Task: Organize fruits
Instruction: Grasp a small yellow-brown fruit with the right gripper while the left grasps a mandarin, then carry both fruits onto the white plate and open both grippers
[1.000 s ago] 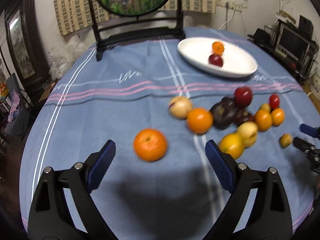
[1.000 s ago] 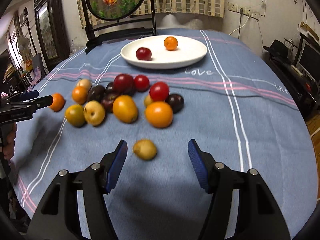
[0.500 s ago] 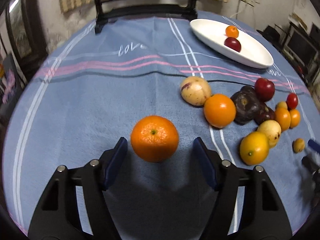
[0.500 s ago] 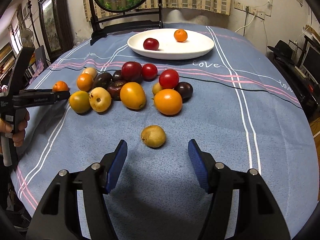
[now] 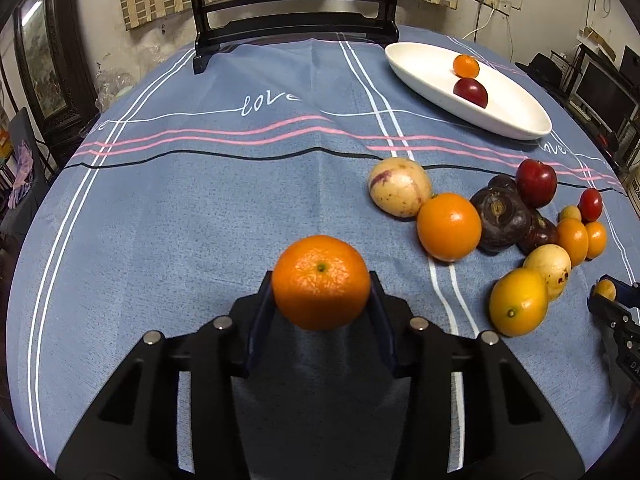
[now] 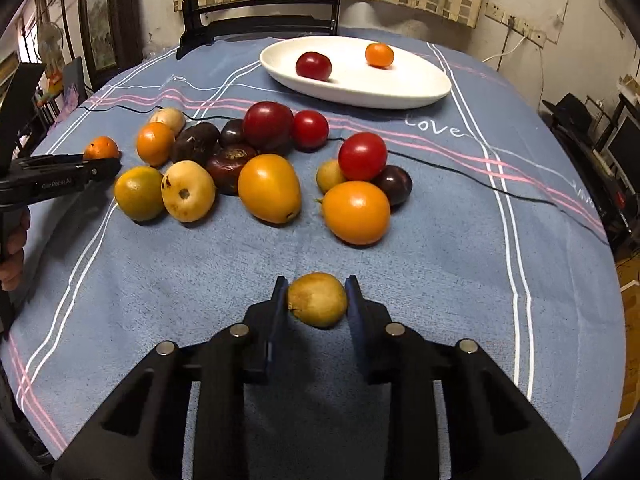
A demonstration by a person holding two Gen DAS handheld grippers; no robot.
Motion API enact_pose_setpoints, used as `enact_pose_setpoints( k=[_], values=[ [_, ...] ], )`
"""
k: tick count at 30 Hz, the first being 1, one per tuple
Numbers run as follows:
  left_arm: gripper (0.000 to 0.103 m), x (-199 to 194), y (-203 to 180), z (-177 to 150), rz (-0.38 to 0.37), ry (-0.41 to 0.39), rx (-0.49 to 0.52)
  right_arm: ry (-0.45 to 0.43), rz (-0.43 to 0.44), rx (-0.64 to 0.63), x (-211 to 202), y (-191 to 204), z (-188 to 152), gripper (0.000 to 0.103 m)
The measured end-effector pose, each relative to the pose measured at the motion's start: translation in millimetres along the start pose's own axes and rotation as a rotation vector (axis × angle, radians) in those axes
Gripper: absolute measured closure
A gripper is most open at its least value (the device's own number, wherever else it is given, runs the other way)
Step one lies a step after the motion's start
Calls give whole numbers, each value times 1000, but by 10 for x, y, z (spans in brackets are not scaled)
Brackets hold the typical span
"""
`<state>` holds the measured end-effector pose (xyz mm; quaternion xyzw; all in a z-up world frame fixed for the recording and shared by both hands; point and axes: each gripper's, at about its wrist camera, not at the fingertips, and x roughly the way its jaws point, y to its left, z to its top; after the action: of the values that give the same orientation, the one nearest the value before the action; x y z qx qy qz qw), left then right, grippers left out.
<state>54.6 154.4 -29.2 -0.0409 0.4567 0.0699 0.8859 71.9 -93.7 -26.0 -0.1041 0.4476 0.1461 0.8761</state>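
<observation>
- My left tongs (image 5: 321, 285) are clamped on one mandarin (image 5: 321, 282), well short of the plate (image 5: 516, 120) and left of the fruit pile.
- My right tongs (image 6: 317, 300) are clamped on one small yellow-brown fruit (image 6: 317, 299), on the near side of the pile from the plate.
- One white plate sits at the far side of the blue-clothed counter (image 5: 200, 208); I count two fruits on it, one dark red plum (image 6: 313, 65) and one small orange (image 6: 379, 55).
- In the right view I count thirteen loose fruits between the plate and my tongs: three red, four dark purple, the rest orange or yellow.
- The left view shows only twelve of these; the ones farthest from it are hidden behind nearer fruit.
- Only the left view shows the pale, purple-streaked skin of the melon-like fruit (image 5: 399, 188).
- Only the right view shows my hand (image 6: 14, 240) on the left tool.
</observation>
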Motion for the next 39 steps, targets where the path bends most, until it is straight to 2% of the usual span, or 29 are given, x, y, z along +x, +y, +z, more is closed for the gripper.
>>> enact_pose_setpoints(
  k=[5,12,19,23,26,33,39],
  values=[
    [59,-65,-21,-17,-6,-1,14,-41,33,4,-103,-18,-23,74],
    [59,-358,-124,69,-15,-67,51,-152,63,-24,-403,-24,83,74],
    [59,-573,-511,507,-60,-130,117,-312,25,-75,-654,-118,541,74],
    [59,-491,-826,877,-67,-163,148,-412,1,-53,-579,-243,903,74],
    [59,-303,-1009,1136,-65,-154,153,-414,-18,-16,-314,-333,1113,74],
    [58,233,-1263,1533,-85,-112,174,-294,-34,-33,340,-426,1414,74],
    [58,650,-1333,1679,-77,-74,169,-277,-3,-23,592,-477,1448,73]
  ],
)
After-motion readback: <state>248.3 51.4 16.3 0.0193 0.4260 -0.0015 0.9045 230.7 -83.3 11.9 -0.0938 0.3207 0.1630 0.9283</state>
